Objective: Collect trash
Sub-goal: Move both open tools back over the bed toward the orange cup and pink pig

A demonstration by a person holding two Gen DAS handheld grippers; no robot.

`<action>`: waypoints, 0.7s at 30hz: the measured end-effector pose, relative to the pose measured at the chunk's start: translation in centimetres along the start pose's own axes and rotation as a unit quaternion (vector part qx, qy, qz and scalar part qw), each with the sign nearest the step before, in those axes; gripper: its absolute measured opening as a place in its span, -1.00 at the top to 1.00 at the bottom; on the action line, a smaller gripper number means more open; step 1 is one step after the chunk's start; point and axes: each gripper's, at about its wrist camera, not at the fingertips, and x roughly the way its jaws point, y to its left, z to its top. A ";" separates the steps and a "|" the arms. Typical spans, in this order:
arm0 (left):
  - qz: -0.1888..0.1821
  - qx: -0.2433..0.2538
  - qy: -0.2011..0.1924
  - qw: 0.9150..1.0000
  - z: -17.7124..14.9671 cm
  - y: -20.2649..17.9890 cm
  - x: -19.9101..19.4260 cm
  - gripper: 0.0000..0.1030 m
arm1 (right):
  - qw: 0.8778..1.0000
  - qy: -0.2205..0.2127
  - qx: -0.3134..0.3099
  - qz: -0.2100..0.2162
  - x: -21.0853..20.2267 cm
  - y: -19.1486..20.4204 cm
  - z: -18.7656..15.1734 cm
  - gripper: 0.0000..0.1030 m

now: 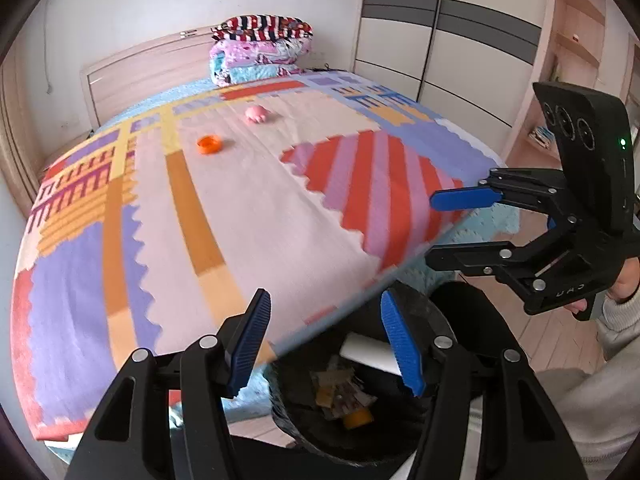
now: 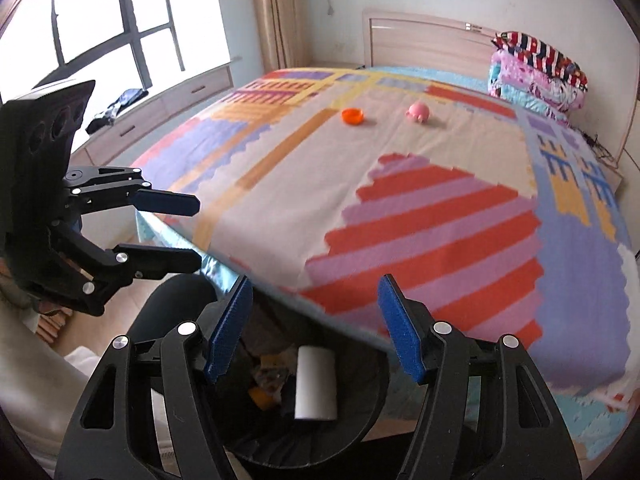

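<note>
On the bed, centre, 11 o'clock: orange cap, round, hollow; pink toy beyond. At 6 o'clock: black bin holding white roll, wrappers. Left gripper, right gripper: jaws wide, empty.

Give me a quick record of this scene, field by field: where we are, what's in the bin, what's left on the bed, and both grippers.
place: bedroom, patterned bedspread
bin: black round trash bin at the foot of the bed
in bin: white paper roll, mixed wrappers, something orange
left on bed: orange plastic cap, pink round toy, apart from each other
left gripper: open, empty, above the bin
right gripper: open, empty, above the bin
</note>
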 end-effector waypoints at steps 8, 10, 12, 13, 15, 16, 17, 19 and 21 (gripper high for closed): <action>0.017 -0.002 -0.015 1.000 2.7 2.3 0.4 -0.08 | 1.000 -0.015 -0.004 -0.011 0.9 -1.4 3.2 -0.26; 0.021 -0.005 -0.020 1.000 3.4 3.0 0.7 -0.07 | 1.000 -0.018 -0.005 -0.014 1.1 -1.7 3.9 -0.26; 0.024 -0.009 -0.024 0.999 4.2 3.7 1.0 -0.08 | 1.000 -0.023 -0.006 -0.016 1.2 -2.1 4.7 -0.26; 0.025 -0.010 -0.025 0.999 4.5 4.0 1.1 -0.07 | 1.000 -0.024 -0.006 -0.019 1.4 -2.3 5.1 -0.26; 0.029 -0.012 -0.028 0.999 5.2 4.6 1.4 -0.07 | 0.999 -0.028 -0.005 -0.024 1.7 -3.0 6.0 -0.26; 0.031 -0.014 -0.031 0.999 5.7 5.0 1.6 -0.07 | 0.999 -0.029 -0.004 -0.025 1.9 -3.2 6.3 -0.26; 0.032 -0.015 -0.032 0.999 6.0 5.3 1.8 -0.07 | 0.999 -0.030 -0.003 -0.028 2.1 -3.5 6.8 -0.26; 0.035 -0.018 -0.034 0.999 6.7 6.0 2.3 -0.07 | 0.999 -0.031 0.000 -0.032 2.5 -4.1 7.5 -0.26; 0.037 -0.020 -0.035 0.998 7.4 6.6 2.7 -0.07 | 0.999 -0.031 0.001 -0.034 3.0 -4.6 8.2 -0.26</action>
